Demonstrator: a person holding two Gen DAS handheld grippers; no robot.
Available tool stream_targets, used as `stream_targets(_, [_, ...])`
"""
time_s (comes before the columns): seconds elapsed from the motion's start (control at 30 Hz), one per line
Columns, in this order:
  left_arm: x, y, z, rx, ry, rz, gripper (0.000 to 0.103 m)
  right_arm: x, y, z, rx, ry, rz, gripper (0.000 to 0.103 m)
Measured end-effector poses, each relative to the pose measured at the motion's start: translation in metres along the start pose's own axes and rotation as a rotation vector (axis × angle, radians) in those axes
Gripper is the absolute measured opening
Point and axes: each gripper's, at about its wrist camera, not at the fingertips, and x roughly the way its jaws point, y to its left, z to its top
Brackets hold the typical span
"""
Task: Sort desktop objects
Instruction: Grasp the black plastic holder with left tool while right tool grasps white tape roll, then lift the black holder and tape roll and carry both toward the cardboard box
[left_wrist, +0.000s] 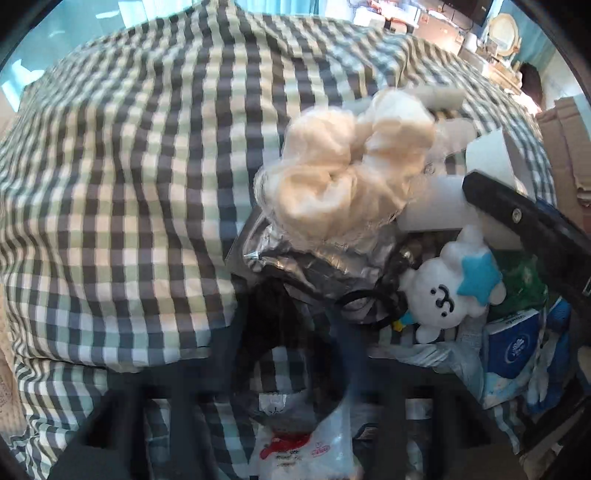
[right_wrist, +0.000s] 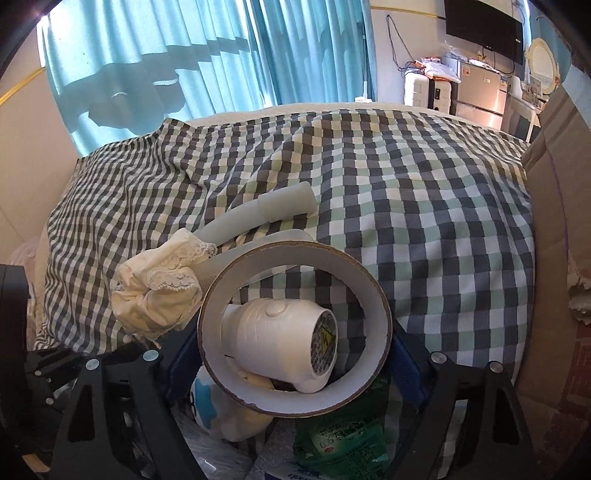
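Sorting under way on a checked cloth (right_wrist: 424, 221): the right gripper (right_wrist: 291, 354) stands wide, its blue pads (right_wrist: 404, 356) against both sides of an upright tape roll (right_wrist: 295, 400) caught between its fingers. A white hair dryer (right_wrist: 280, 343) shows through the roll's hole, just beyond it. Ahead and to the left of this gripper lies a cream scrunchie (right_wrist: 159, 291), touching a grey hose (right_wrist: 258, 214) that runs further out. A green pack (right_wrist: 343, 439) sits under the fingers, and cardboard (right_wrist: 554, 258) rises on the right.

The left gripper (left_wrist: 291, 369) points steeply down with its jaws partly closed; its fingers are blurred, a dark loop (left_wrist: 258, 325) lies between them, and whether they grip it cannot be told. A red-printed packet (left_wrist: 295, 446) lies below. Ahead sit a foil bag (left_wrist: 291, 258) and the scrunchie (left_wrist: 343, 166); to the right are a white plush (left_wrist: 439, 295) with a blue star and a blue tissue pack (left_wrist: 513, 343).
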Motion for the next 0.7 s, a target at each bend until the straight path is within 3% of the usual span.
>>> stream_targets(0.03, [-0.008, 0.000, 0.000, 0.001, -0.039, -0.013, 0.029, -0.002, 0.001, 0.000, -0.004, -0.002, 0.007, 0.086])
stream_targets(0.13, [-0.032, 0.007, 0.003, -0.051, -0.142, -0.067, 0.028, -0.011, 0.003, -0.001, -0.001, -0.024, 0.016, 0.086])
stream_targets(0.47, [-0.052, 0.006, -0.008, -0.048, -0.202, -0.083, 0.028, -0.043, 0.014, 0.003, -0.024, -0.088, 0.019, 0.086])
stream_targets(0.7, [-0.056, 0.000, 0.011, -0.027, -0.243, -0.090, 0.028, -0.068, 0.019, 0.003, -0.021, -0.133, 0.027, 0.086])
